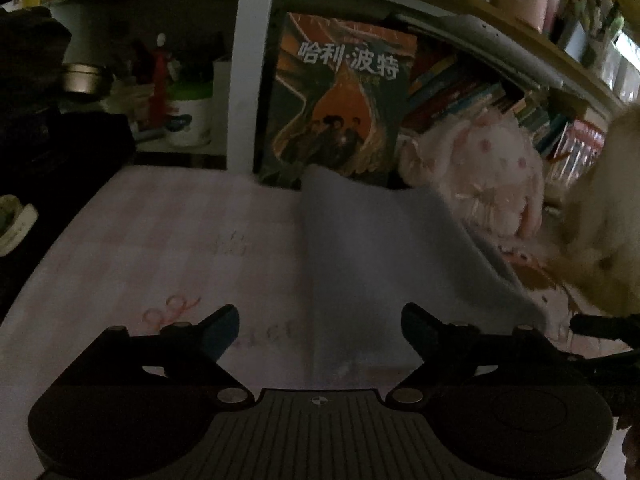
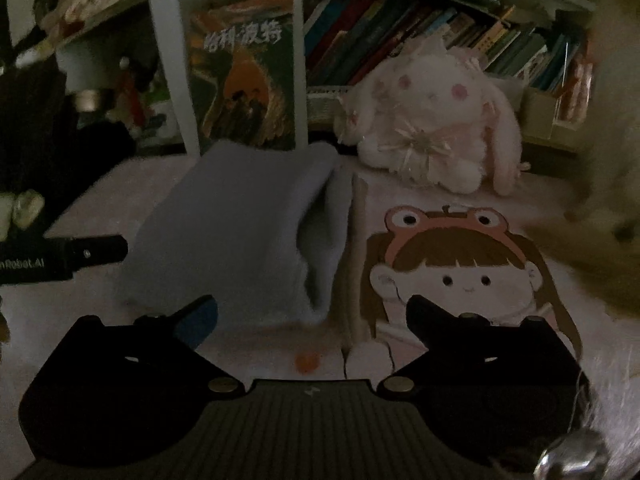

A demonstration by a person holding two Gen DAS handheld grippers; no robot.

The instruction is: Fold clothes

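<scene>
Only the right wrist view shows the cartoon girl print [image 2: 460,264] with her frog hat, flat on the pale pink garment [image 2: 400,208], and the whole face of the plush white bunny [image 2: 432,124] seated before the row of books [image 2: 400,36]. The left wrist view alone takes in the pink checked table cover [image 1: 160,240] with its faint red lettering, and a metal tin [image 1: 82,78] on the shelf. Both show the soft light blue cloth [image 2: 240,220], folded into a thick, rounded slab on the table, its far edge against the upright Harry Potter book [image 1: 340,96]. The left gripper [image 1: 320,328] is released, jaws wide, the cloth's near end under the gap, untouched. The right gripper [image 2: 312,320] likewise stands spread, holding nothing
</scene>
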